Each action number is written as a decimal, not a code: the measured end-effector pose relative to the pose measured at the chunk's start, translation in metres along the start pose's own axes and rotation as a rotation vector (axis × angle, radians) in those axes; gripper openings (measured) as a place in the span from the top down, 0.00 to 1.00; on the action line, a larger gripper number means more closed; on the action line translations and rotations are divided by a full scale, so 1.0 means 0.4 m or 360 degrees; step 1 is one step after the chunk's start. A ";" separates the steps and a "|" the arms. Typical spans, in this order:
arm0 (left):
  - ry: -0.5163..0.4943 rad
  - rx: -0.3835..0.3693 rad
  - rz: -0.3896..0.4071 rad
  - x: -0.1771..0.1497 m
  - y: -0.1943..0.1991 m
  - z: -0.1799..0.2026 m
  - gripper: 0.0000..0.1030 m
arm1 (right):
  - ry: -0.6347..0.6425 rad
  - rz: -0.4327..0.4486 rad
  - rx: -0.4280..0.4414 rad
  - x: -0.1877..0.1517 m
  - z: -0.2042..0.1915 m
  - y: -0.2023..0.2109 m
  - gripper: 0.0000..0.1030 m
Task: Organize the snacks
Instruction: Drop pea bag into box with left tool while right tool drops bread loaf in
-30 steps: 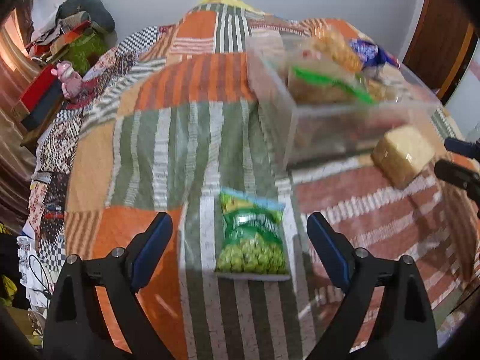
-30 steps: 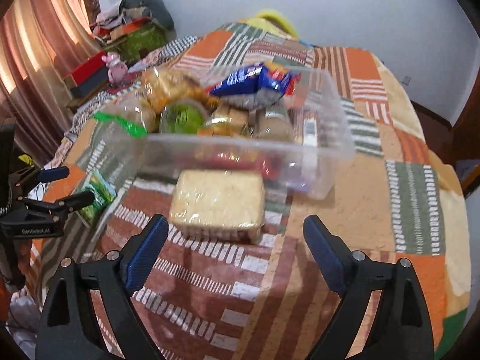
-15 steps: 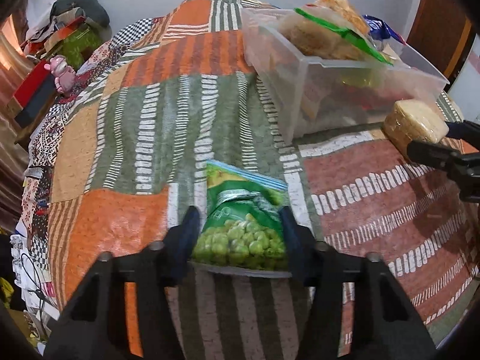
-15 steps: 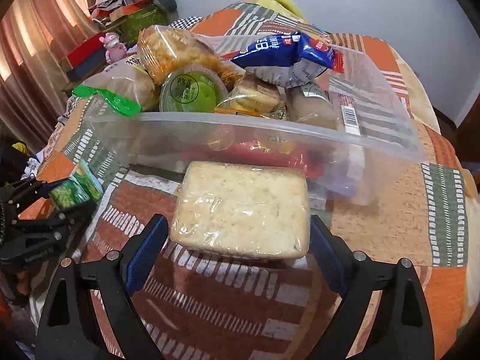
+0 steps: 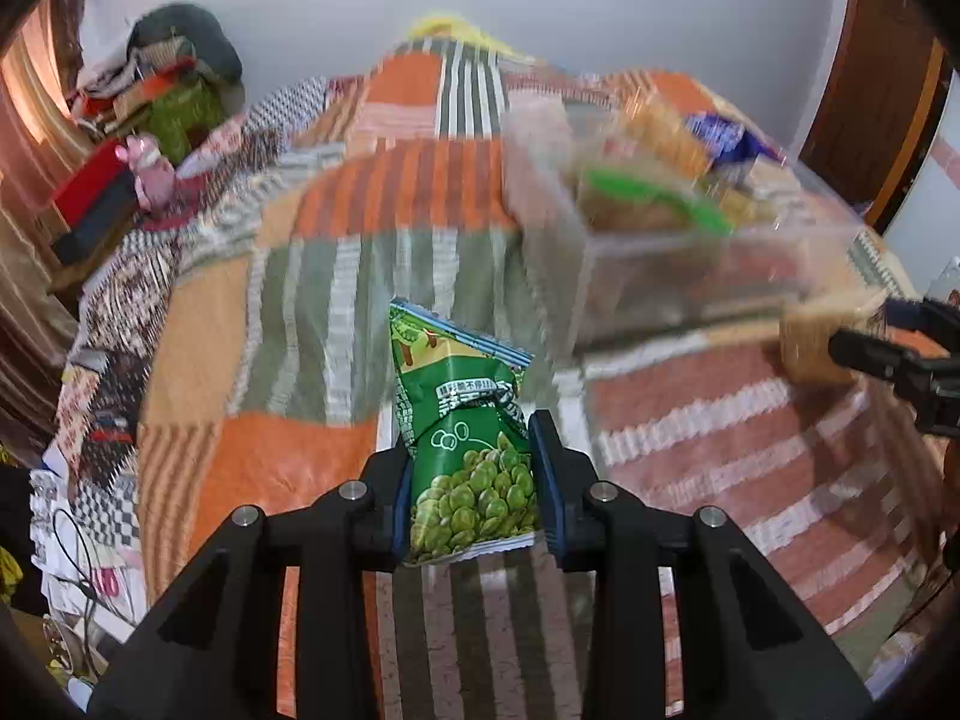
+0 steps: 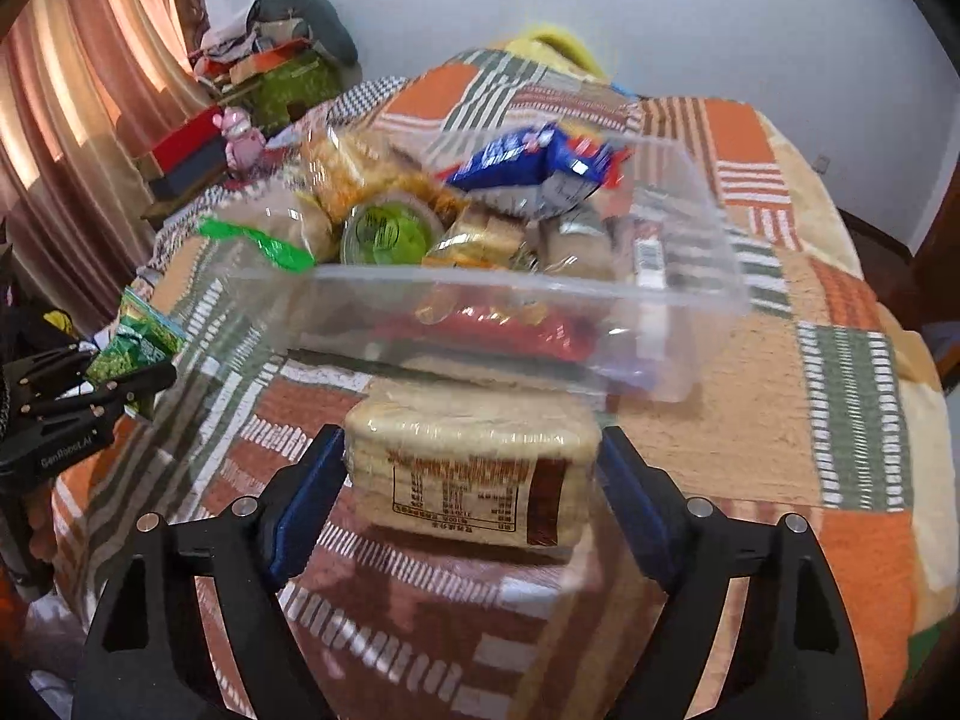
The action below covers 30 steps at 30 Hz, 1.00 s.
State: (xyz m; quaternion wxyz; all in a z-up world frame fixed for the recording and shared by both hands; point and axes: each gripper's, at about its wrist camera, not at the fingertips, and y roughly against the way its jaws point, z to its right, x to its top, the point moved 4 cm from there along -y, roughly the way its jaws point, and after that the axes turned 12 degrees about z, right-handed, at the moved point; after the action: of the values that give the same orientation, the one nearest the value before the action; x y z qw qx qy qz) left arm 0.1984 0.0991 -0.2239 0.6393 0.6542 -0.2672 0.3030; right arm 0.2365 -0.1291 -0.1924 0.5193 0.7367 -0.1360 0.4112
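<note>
Patchwork bedspread (image 5: pixel 420 192) carries everything here, and it is a bed, not a counter. On it sits the clear plastic bin (image 6: pixel 690 300), already heaped with snack packs. Half a second ago both loose snacks lay flat on the bed; now both are off it, so the picking step looks done and the carry to the bin comes next. The right claw (image 6: pixel 471 462), open around it a moment ago, now clamps the wrapped cracker block (image 6: pixel 474 468) by its two ends, just in front of the bin's near wall. The left claw (image 5: pixel 474 480) pinches the green pea packet (image 5: pixel 468 450) by its lower half, top flopping forward, held well left of the bin.
</note>
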 end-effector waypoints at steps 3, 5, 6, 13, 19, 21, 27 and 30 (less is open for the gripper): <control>0.0029 -0.0016 0.0085 0.049 0.032 0.008 0.67 | -0.0019 0.0053 -0.0009 0.013 0.011 0.029 0.21; 0.0043 -0.0031 0.0142 0.081 0.054 0.020 0.67 | -0.0032 0.0093 -0.0009 0.024 0.018 0.049 0.21; 0.0045 -0.0039 0.0167 0.095 0.065 0.026 0.67 | -0.0037 0.0115 -0.0013 0.030 0.022 0.058 0.21; 0.0012 -0.0161 0.0303 0.202 0.099 0.094 0.67 | -0.0076 0.0273 -0.0044 0.099 0.053 0.106 0.21; -0.0028 -0.0288 0.0337 0.267 0.064 0.196 0.67 | -0.0103 0.0366 -0.0105 0.154 0.088 0.100 0.21; -0.0048 -0.0314 0.0334 0.278 0.041 0.228 0.67 | -0.0096 0.0371 -0.0123 0.168 0.103 0.091 0.21; -0.0102 -0.0362 0.0294 0.309 -0.049 0.302 0.67 | -0.0098 0.0322 -0.0139 0.183 0.135 0.035 0.21; -0.0100 -0.0369 0.0259 0.315 -0.094 0.313 0.67 | -0.0110 0.0293 -0.0124 0.184 0.145 0.007 0.21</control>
State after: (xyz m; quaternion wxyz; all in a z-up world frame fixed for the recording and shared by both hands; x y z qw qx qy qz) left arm 0.3178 -0.0197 -0.1559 0.6752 0.5615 -0.3725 0.3002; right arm 0.3076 -0.1643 -0.1427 0.5026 0.7141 -0.2369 0.4259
